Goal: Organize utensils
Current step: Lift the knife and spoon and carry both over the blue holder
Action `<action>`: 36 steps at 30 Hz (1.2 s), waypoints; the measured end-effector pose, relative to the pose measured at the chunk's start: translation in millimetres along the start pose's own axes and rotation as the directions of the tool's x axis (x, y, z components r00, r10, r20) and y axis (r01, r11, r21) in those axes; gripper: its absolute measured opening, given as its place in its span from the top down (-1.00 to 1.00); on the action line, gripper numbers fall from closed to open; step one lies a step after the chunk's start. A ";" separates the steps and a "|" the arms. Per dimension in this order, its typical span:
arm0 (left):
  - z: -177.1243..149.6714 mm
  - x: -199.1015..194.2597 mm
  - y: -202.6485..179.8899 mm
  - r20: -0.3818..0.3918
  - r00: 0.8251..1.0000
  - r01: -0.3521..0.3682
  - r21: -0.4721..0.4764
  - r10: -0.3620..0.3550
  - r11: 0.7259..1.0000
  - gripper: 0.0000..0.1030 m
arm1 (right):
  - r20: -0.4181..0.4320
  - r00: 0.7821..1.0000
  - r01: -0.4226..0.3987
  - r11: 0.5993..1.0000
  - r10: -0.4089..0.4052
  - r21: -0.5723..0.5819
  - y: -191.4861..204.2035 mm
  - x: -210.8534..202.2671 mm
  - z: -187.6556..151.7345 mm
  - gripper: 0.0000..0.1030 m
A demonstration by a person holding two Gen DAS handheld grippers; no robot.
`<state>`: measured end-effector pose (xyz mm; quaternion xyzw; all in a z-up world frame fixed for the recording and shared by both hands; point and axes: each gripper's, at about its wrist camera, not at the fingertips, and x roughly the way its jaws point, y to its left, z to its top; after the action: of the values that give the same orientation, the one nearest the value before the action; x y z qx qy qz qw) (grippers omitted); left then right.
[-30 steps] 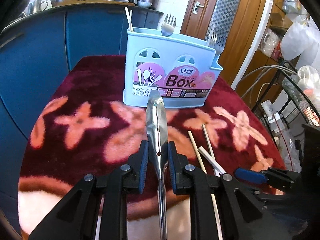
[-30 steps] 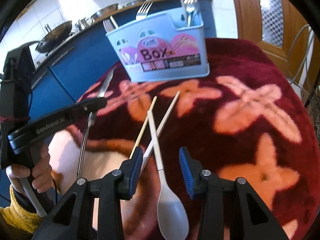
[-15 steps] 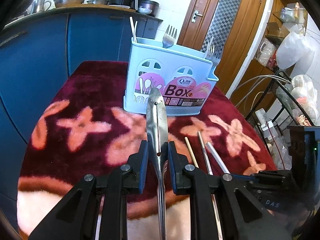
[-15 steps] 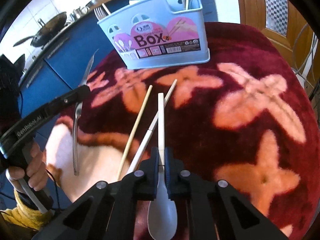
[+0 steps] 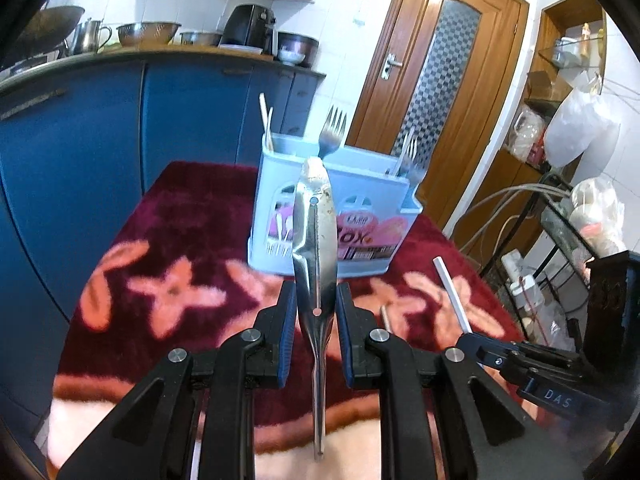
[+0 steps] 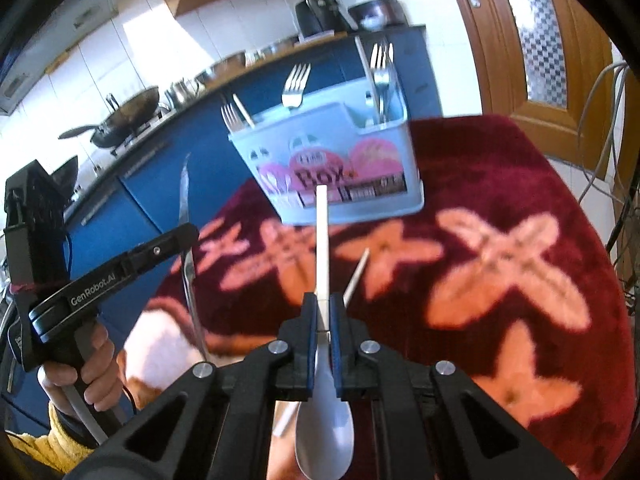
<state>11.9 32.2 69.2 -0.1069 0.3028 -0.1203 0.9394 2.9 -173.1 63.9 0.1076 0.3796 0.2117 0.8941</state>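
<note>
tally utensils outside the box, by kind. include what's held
knife: 1, held in the left gripper
spoon: 1, held in the right gripper
chopstick: 1 in view on the table; the grippers may hide more
Total: 3

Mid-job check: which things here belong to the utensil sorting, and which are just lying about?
Job:
metal knife in left claw
white spoon in right claw
blue utensil box
loose chopstick

Lying about:
wok
colander
plastic bag
</note>
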 end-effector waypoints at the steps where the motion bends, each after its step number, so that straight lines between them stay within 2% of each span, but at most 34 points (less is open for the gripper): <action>1: 3.1 -2.1 -1.0 0.012 1.000 0.005 0.001 -0.005 1.000 0.64 | 0.009 1.000 -0.004 1.000 0.004 0.002 -0.5 -1.3 1.6 0.85; 7: 25.5 -9.0 -7.6 0.072 0.997 0.014 0.020 -0.015 1.000 0.64 | 0.075 0.997 0.012 1.000 -0.011 -0.014 -0.5 -5.8 11.0 0.85; 13: 53.8 -13.2 -11.6 0.121 0.993 0.004 0.033 -0.008 0.999 0.64 | 0.102 0.995 0.010 1.000 -0.008 -0.018 -0.9 -5.0 15.0 0.85; 20: 95.6 -12.8 -15.8 0.190 0.981 -0.042 0.067 0.029 0.997 0.64 | 0.122 0.993 -0.004 1.000 0.005 -0.011 -2.6 -2.1 21.7 0.85; 28: 147.8 1.4 -16.0 0.266 0.961 -0.089 0.058 0.070 0.994 0.64 | 0.140 0.990 -0.014 1.000 0.015 -0.013 -6.6 2.5 30.3 0.85; 32: 171.5 12.6 -17.1 0.288 0.955 -0.090 0.052 0.071 0.995 0.64 | 0.138 0.990 -0.018 1.000 0.019 -0.003 -14.4 6.9 32.7 0.85; 36: 190.9 23.5 -18.4 0.332 0.941 -0.094 0.058 0.069 0.994 0.64 | 0.139 0.990 -0.021 1.000 0.020 0.001 -21.9 10.6 37.0 0.85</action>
<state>141.0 32.3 213.0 -0.0783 0.1411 -0.0726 0.9842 42.9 -188.8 75.0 0.1272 0.3157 0.2123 0.9160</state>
